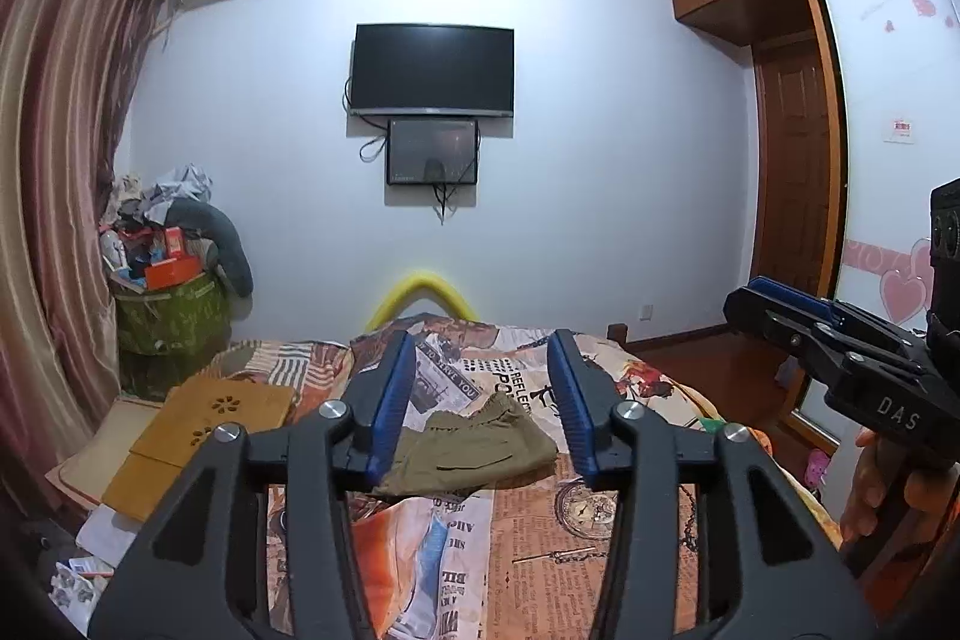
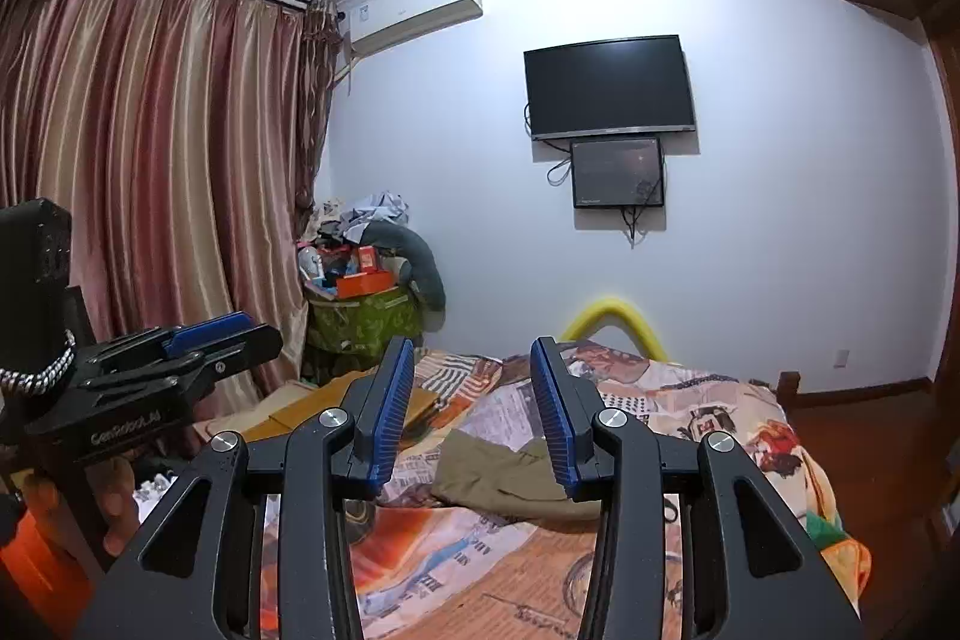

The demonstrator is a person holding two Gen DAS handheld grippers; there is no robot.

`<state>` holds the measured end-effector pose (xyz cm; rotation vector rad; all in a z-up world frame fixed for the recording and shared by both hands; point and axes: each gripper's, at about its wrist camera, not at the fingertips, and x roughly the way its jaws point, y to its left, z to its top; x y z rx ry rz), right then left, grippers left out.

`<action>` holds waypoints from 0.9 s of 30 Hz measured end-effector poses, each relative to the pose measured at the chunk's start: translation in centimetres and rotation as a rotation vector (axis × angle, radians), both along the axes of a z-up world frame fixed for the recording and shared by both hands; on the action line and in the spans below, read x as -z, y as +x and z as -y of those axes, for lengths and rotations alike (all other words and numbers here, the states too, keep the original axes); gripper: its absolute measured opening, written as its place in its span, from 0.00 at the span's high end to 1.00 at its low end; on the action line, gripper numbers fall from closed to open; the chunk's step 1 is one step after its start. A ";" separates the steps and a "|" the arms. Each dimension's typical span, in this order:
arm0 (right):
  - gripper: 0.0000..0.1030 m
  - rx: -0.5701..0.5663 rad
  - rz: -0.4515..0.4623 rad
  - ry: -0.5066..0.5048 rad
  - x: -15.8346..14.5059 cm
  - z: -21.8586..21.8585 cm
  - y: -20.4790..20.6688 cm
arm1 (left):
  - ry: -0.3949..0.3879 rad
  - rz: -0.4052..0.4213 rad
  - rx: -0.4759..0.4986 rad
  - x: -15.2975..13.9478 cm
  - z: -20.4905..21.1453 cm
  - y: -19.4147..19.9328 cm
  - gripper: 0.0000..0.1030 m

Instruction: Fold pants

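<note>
Olive-green pants (image 1: 474, 445) lie folded into a compact bundle on the printed bedspread (image 1: 540, 532), also seen in the right wrist view as pants (image 2: 498, 478). My left gripper (image 1: 483, 340) is held above the bed and short of the pants, open, with nothing between its blue pads. My right gripper (image 2: 474, 349) is likewise raised and open, holding nothing. Each gripper shows in the other's view: the right gripper (image 1: 780, 304) at the far right, the left gripper (image 2: 234, 331) at the left, each gripped by a hand.
A wooden lap board (image 1: 210, 418) rests at the bed's left side. A green basket (image 1: 171, 316) piled with clutter stands by the curtain (image 1: 54, 196). A TV (image 1: 432, 70) hangs on the far wall, a wardrobe (image 1: 798, 100) at right. A yellow foam tube (image 1: 420, 295) arches behind the bed.
</note>
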<state>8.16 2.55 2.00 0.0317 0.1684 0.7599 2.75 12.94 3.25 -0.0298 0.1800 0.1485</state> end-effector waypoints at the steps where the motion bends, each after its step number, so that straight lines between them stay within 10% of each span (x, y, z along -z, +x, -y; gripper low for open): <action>1: 0.45 0.008 0.001 0.008 0.0 0.1 -0.3 | -0.001 0.003 0.004 0.0 0.1 -0.1 0.46; 10: 0.10 0.086 0.029 0.003 0.0 0.5 -1.7 | -0.016 0.052 -0.039 0.2 0.2 -1.7 0.01; 27: 0.00 0.117 0.002 0.006 1.2 1.9 -2.3 | 0.011 0.040 -0.044 1.0 1.4 -1.9 0.00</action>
